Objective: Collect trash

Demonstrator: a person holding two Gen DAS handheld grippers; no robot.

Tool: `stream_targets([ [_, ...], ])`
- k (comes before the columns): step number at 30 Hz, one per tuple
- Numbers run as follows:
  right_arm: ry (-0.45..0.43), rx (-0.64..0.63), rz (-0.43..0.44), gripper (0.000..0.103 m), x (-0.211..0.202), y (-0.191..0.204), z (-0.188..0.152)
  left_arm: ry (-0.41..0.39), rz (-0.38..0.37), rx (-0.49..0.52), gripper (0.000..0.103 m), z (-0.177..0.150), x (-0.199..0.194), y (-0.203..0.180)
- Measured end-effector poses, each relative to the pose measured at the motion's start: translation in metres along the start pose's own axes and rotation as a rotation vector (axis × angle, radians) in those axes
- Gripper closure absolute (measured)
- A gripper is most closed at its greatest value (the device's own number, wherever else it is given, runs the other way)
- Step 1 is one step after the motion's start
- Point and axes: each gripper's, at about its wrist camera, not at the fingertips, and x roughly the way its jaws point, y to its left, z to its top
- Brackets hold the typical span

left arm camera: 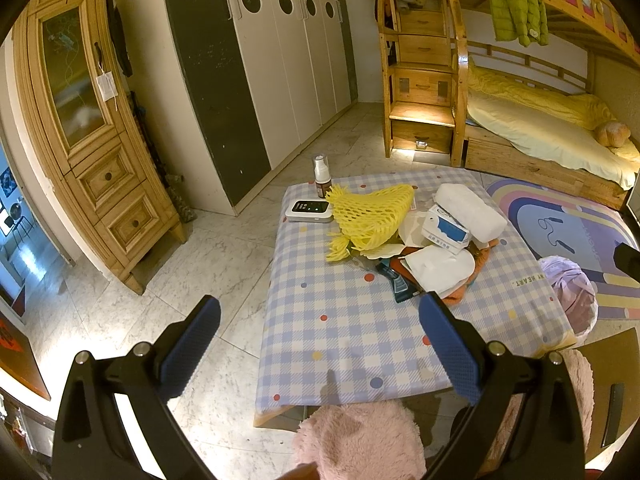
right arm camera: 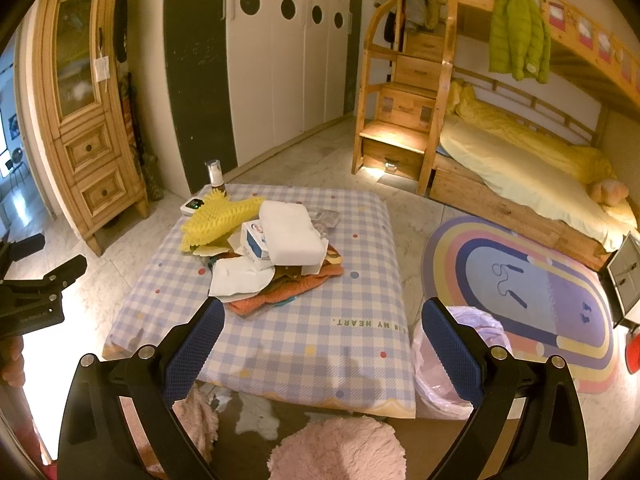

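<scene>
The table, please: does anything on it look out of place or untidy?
Yes. A loose heap sits mid-table: yellow foam netting, a white foam block tilted over a small box, and papers, stacked unevenly.

a glossy checked tablecloth [right arm camera: 280, 332] covered the table, bearing yellow foam netting [left arm camera: 370, 216] and white paper [right arm camera: 240, 276], beside a crinkled plastic-lined bin [right arm camera: 460, 360] on polished marble floor [left arm camera: 224, 264].
</scene>
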Motion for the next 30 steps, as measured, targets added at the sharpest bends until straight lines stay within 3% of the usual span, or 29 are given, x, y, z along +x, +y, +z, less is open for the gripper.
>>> stream_targets([
  [30,0.000,0.003,0.002,0.006,0.0027,-0.0011,-0.0012,0.002,0.002,0.000,0.007,-0.0002,-0.0001,0.0016],
])
